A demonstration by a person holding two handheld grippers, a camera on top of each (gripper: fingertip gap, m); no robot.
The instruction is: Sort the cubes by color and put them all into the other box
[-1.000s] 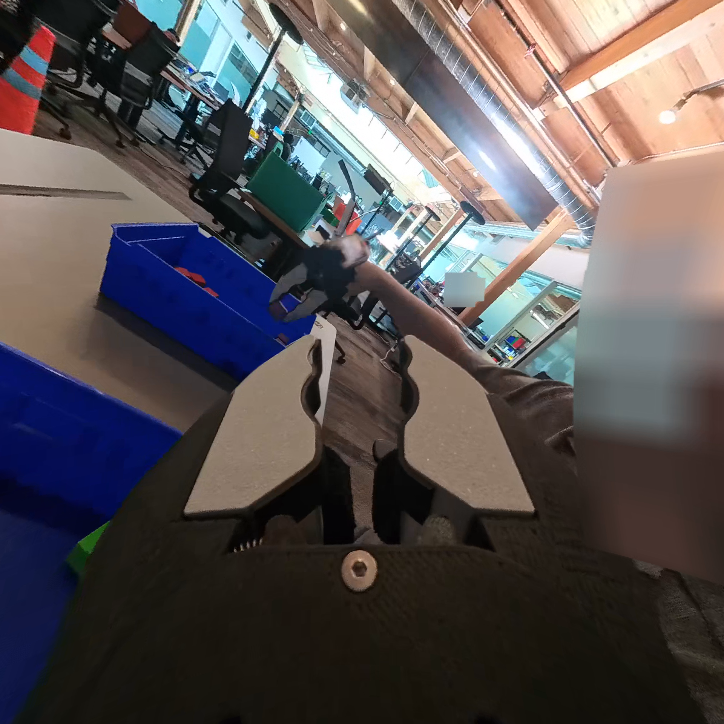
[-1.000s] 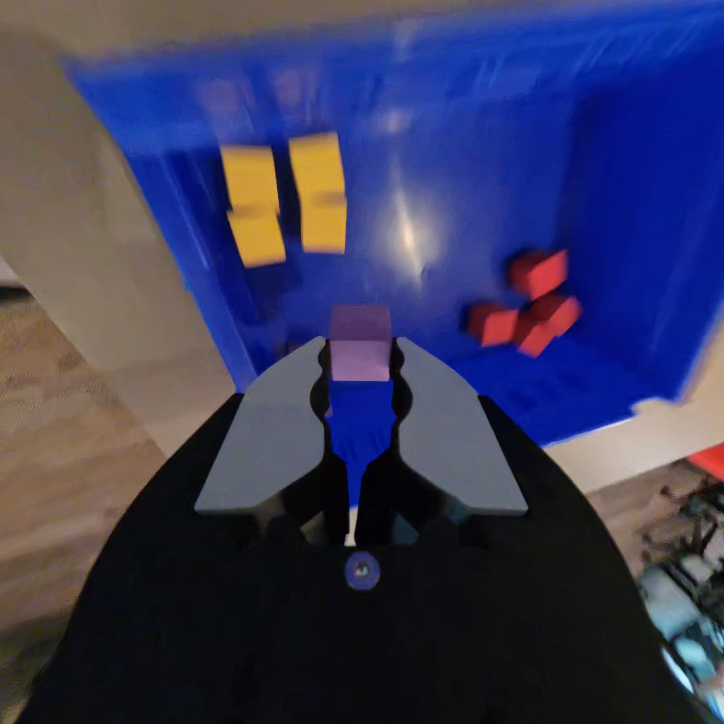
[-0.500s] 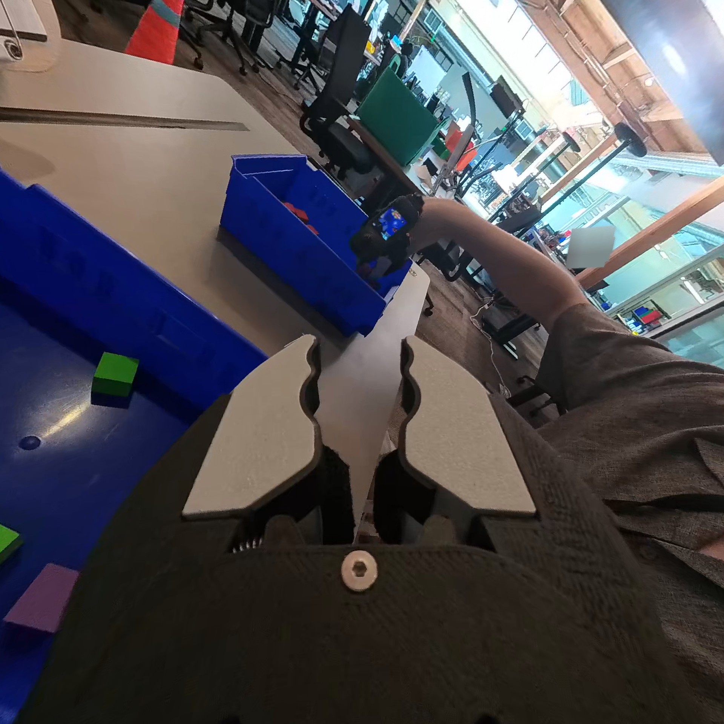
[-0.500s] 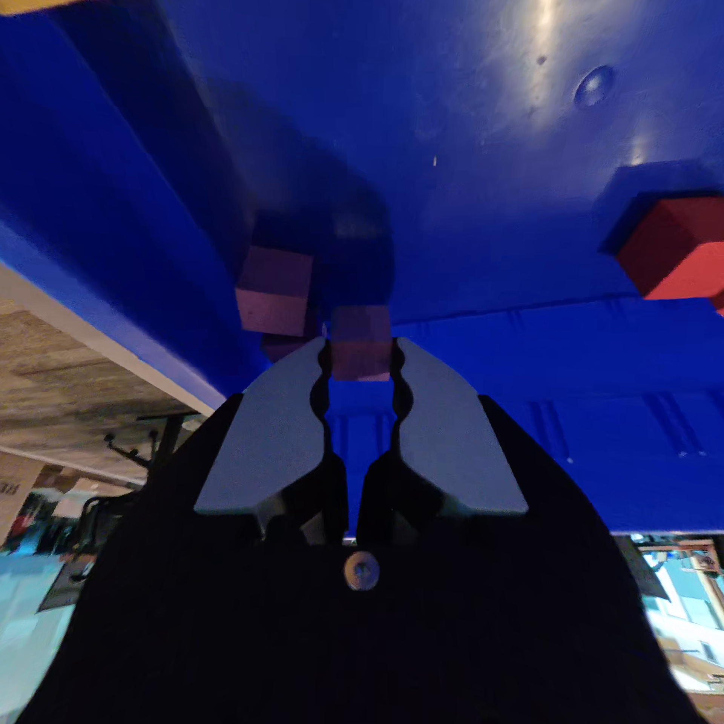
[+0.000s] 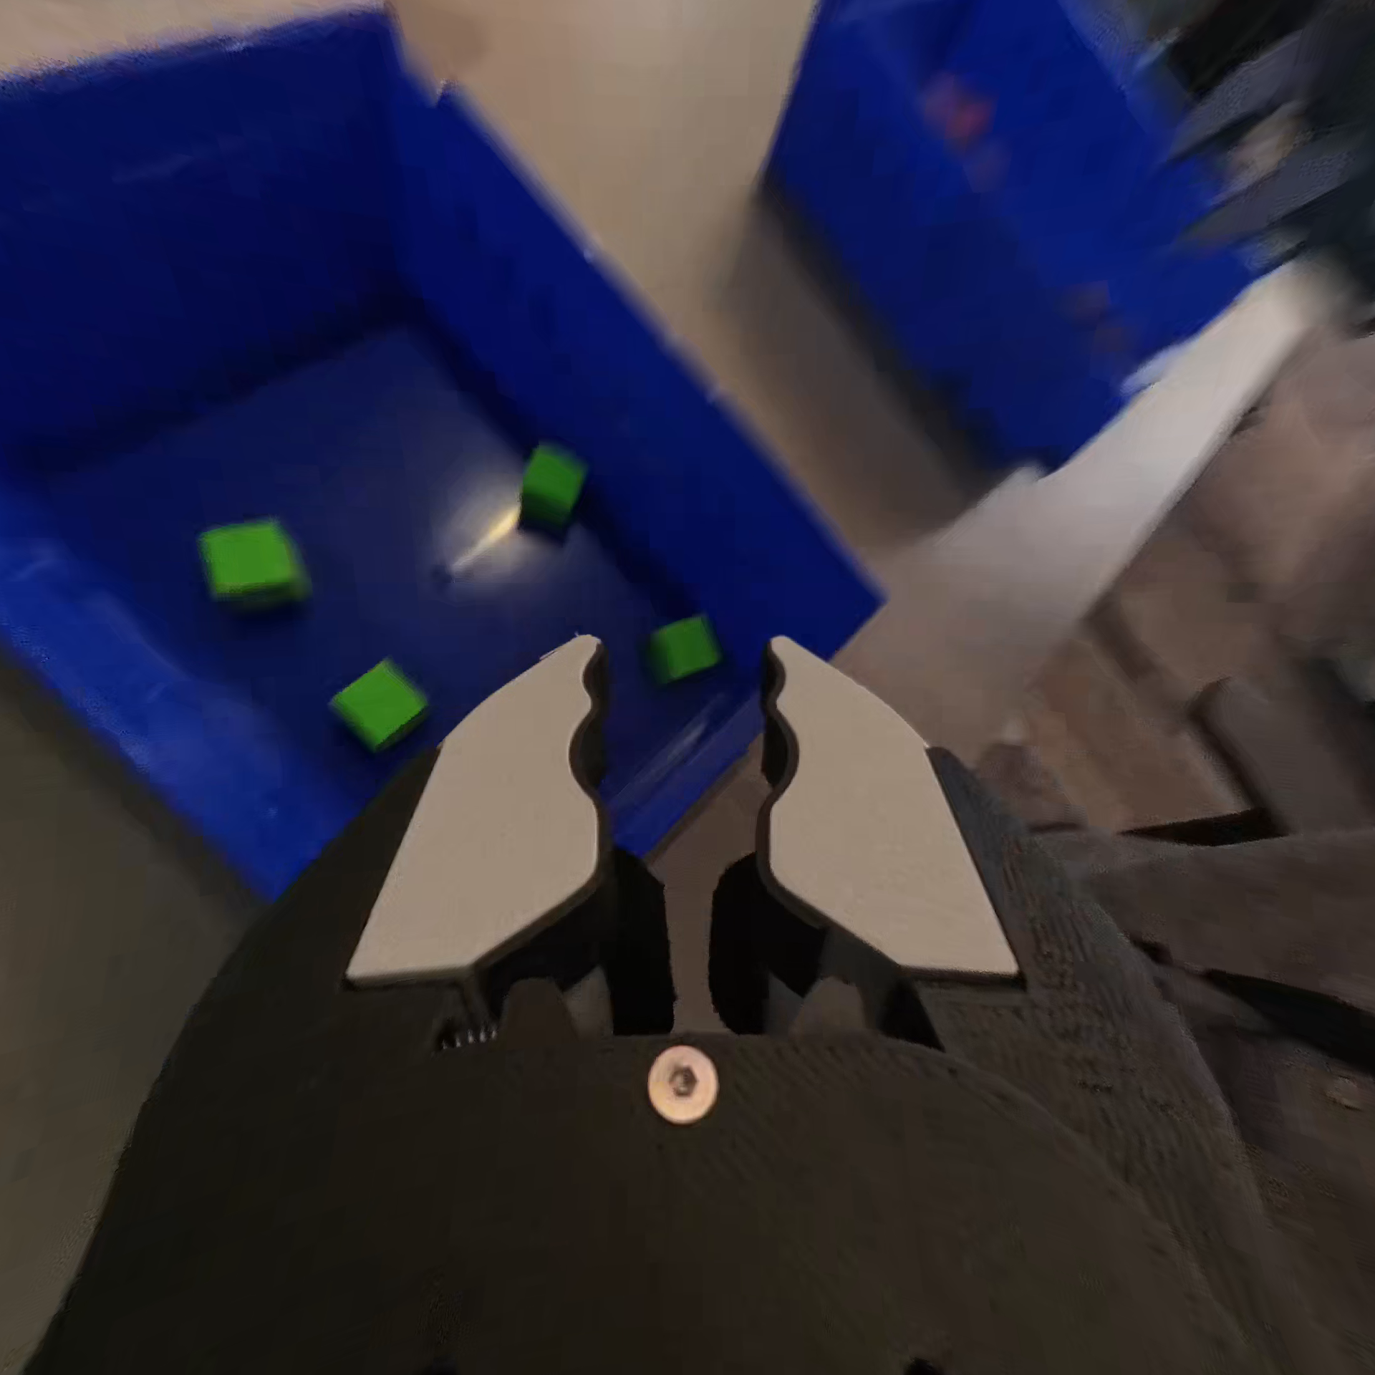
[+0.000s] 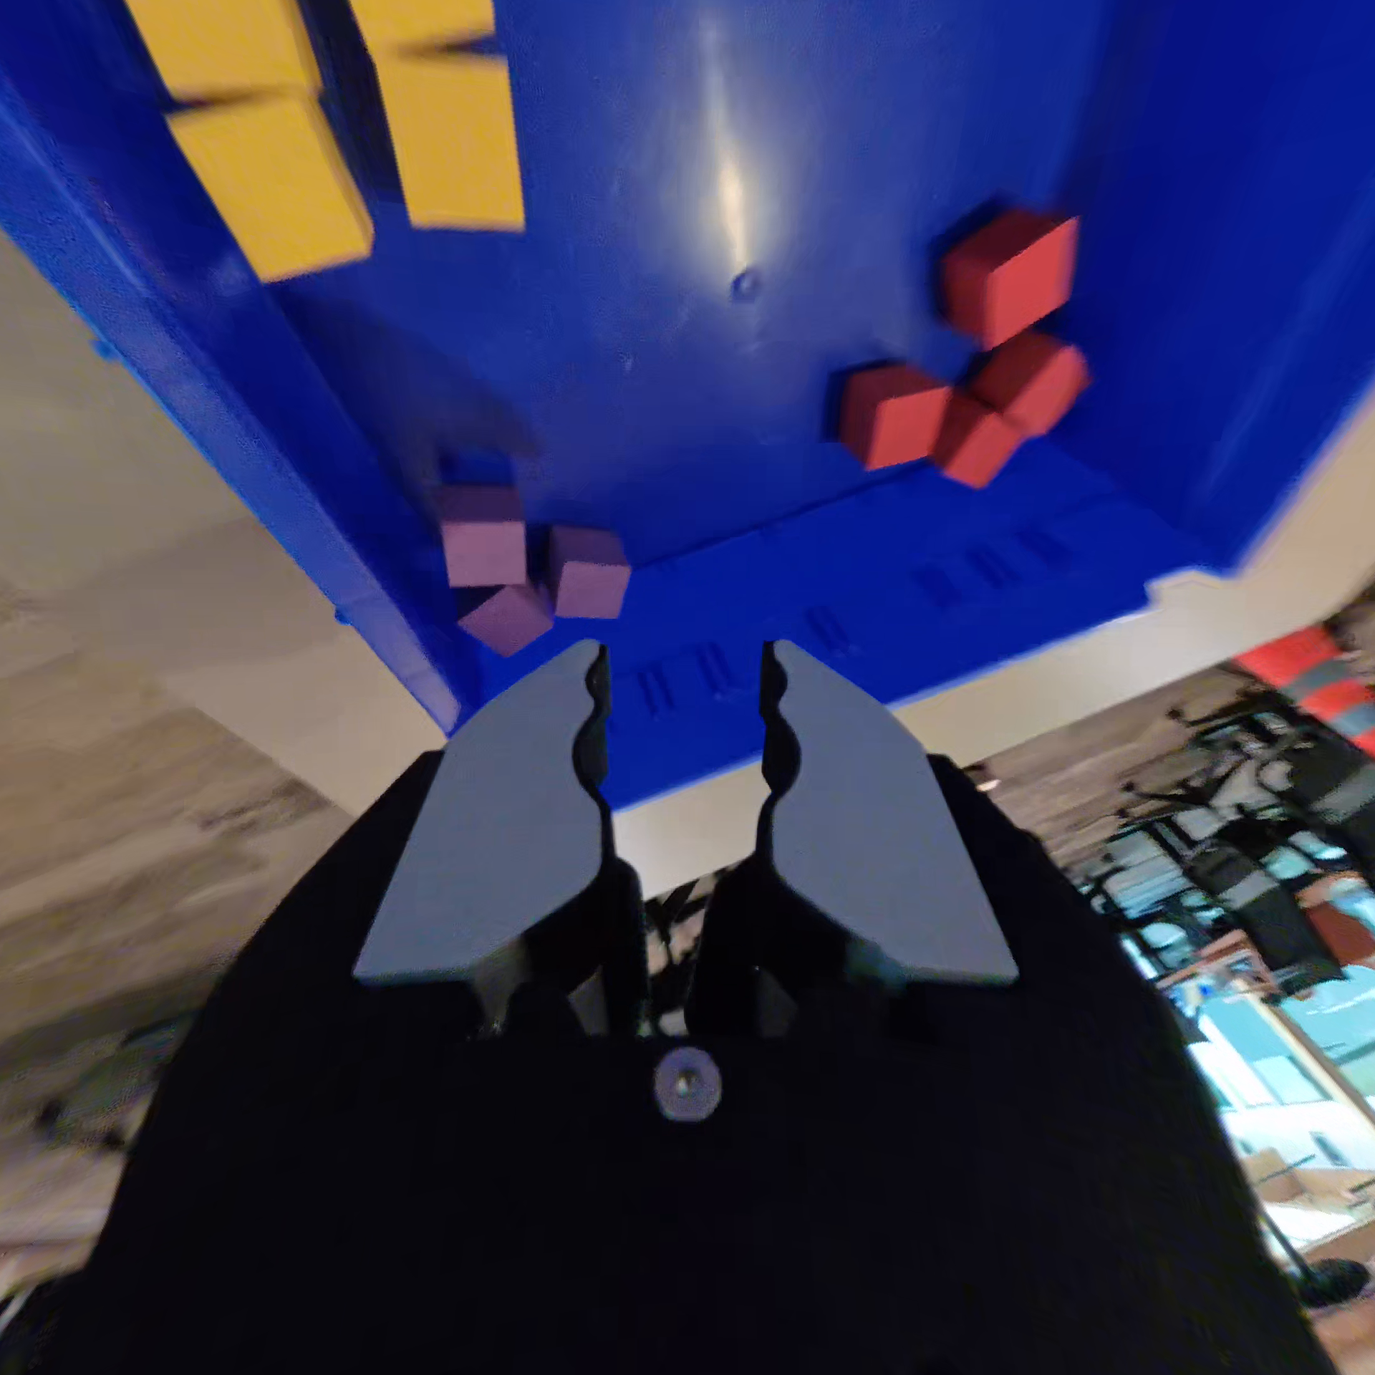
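My left gripper (image 5: pixel 683 655) is open and empty, above the near corner of a blue bin (image 5: pixel 632 357) that holds several green cubes; the nearest green cube (image 5: pixel 681 649) lies just beyond the fingertips. My right gripper (image 6: pixel 683 655) is open and empty, above the near wall of a second blue bin (image 6: pixel 856 617). Three purple cubes (image 6: pixel 588 577) sit clustered in that bin's near left corner, just beyond my left finger. Red cubes (image 6: pixel 967 417) lie at the right, yellow cubes (image 6: pixel 357 149) at the far left.
Both bins stand on a light table (image 5: pixel 670 134). The second blue bin (image 5: pixel 989 245) shows blurred at the upper right of the left wrist view. The table edge and wood floor (image 6: pixel 134 856) lie below the right gripper. Office chairs (image 6: pixel 1228 818) stand at the right.
My right gripper has opened and let go of the purple cube, which now rests beside two others, and has pulled back. My left gripper has swung down over the bin of green cubes.
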